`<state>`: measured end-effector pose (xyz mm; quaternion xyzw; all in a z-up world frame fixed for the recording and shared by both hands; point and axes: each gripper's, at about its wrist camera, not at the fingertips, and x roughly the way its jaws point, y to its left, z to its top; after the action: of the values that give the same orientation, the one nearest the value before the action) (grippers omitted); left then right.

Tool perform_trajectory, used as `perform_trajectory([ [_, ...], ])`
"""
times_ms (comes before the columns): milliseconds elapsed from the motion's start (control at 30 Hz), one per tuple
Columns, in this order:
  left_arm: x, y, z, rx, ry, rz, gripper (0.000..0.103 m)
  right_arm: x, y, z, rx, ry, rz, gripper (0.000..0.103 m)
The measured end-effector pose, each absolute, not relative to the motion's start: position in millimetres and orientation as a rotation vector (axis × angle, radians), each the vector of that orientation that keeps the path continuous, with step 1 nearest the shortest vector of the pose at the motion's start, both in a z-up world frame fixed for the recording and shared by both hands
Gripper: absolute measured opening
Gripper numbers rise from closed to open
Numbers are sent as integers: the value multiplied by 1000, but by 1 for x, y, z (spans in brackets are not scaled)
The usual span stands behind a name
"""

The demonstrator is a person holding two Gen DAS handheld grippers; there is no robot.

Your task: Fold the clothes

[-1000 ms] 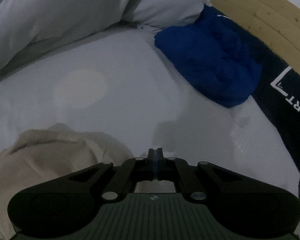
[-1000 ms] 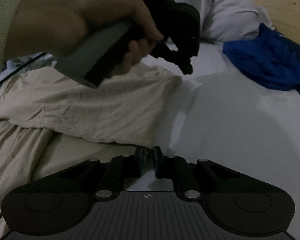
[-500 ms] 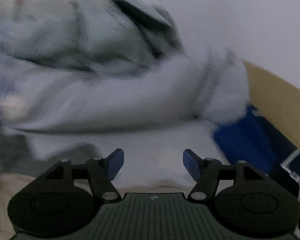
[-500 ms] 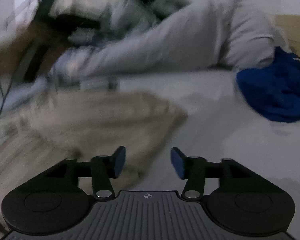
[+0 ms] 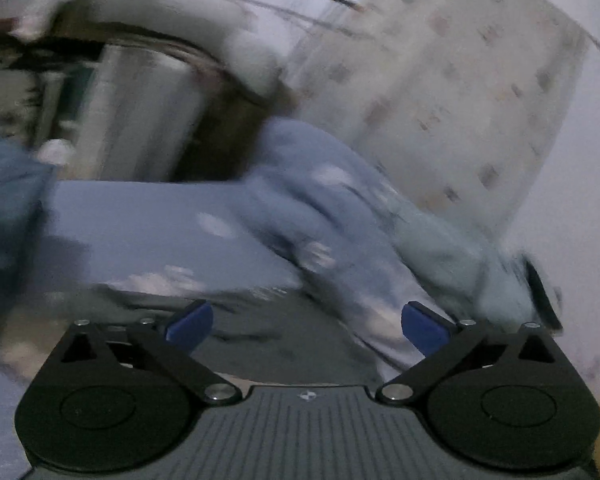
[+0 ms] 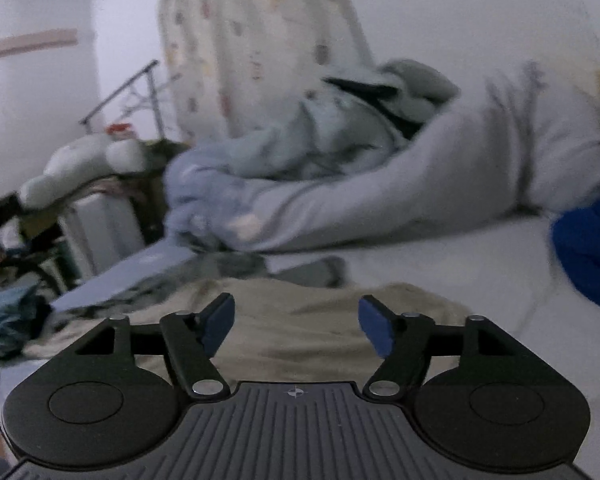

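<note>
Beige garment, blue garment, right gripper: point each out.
beige garment [image 6: 324,320], right wrist view, flat middle between the fingers.
blue garment [image 6: 588,256], right wrist view, bunched part at the right edge.
right gripper [image 6: 296,326], right wrist view, midway between open fingertips.

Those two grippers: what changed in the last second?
Both opened: the left gripper and right gripper, shut a second ago, now stand wide and empty. Both swung up and away from the beige garment. It still lies on the bed, the blue cloth still at the right.

A white bed [image 6: 440,276] carries a beige garment [image 6: 300,332], blue cloth [image 6: 588,256] and heaped bedding [image 6: 420,184].
</note>
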<state>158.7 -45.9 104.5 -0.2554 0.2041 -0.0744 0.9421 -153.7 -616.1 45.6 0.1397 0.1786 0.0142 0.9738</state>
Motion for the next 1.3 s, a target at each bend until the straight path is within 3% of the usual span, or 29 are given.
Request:
perform_trajectory([
  [200, 122, 56, 37, -715, 432, -5, 103, -150, -560, 74, 219, 367, 132, 77],
  [433, 151, 109, -48, -977, 550, 4, 103, -138, -482, 89, 192, 425, 195, 78],
  [667, 178, 124, -80, -1043, 596, 10, 103, -124, -425, 101, 220, 457, 221, 79],
  [933, 207, 122, -80, -993, 626, 11, 101, -90, -369, 114, 195, 478, 283, 79],
  [967, 206, 120, -79, -975, 632, 18, 97, -85, -363, 116, 196, 479, 291, 79],
  [1000, 206, 118, -80, -956, 640, 25, 72, -80, -357, 118, 197, 481, 299, 79],
  [1067, 206, 114, -86, -920, 690, 53, 31, -58, -337, 117, 183, 495, 320, 79],
  [1133, 198, 112, -91, -896, 690, 76, 13, -34, -313, 124, 157, 502, 362, 79],
  [1300, 183, 103, -91, -836, 624, 89, 10, 24, -249, 142, 98, 515, 469, 79],
])
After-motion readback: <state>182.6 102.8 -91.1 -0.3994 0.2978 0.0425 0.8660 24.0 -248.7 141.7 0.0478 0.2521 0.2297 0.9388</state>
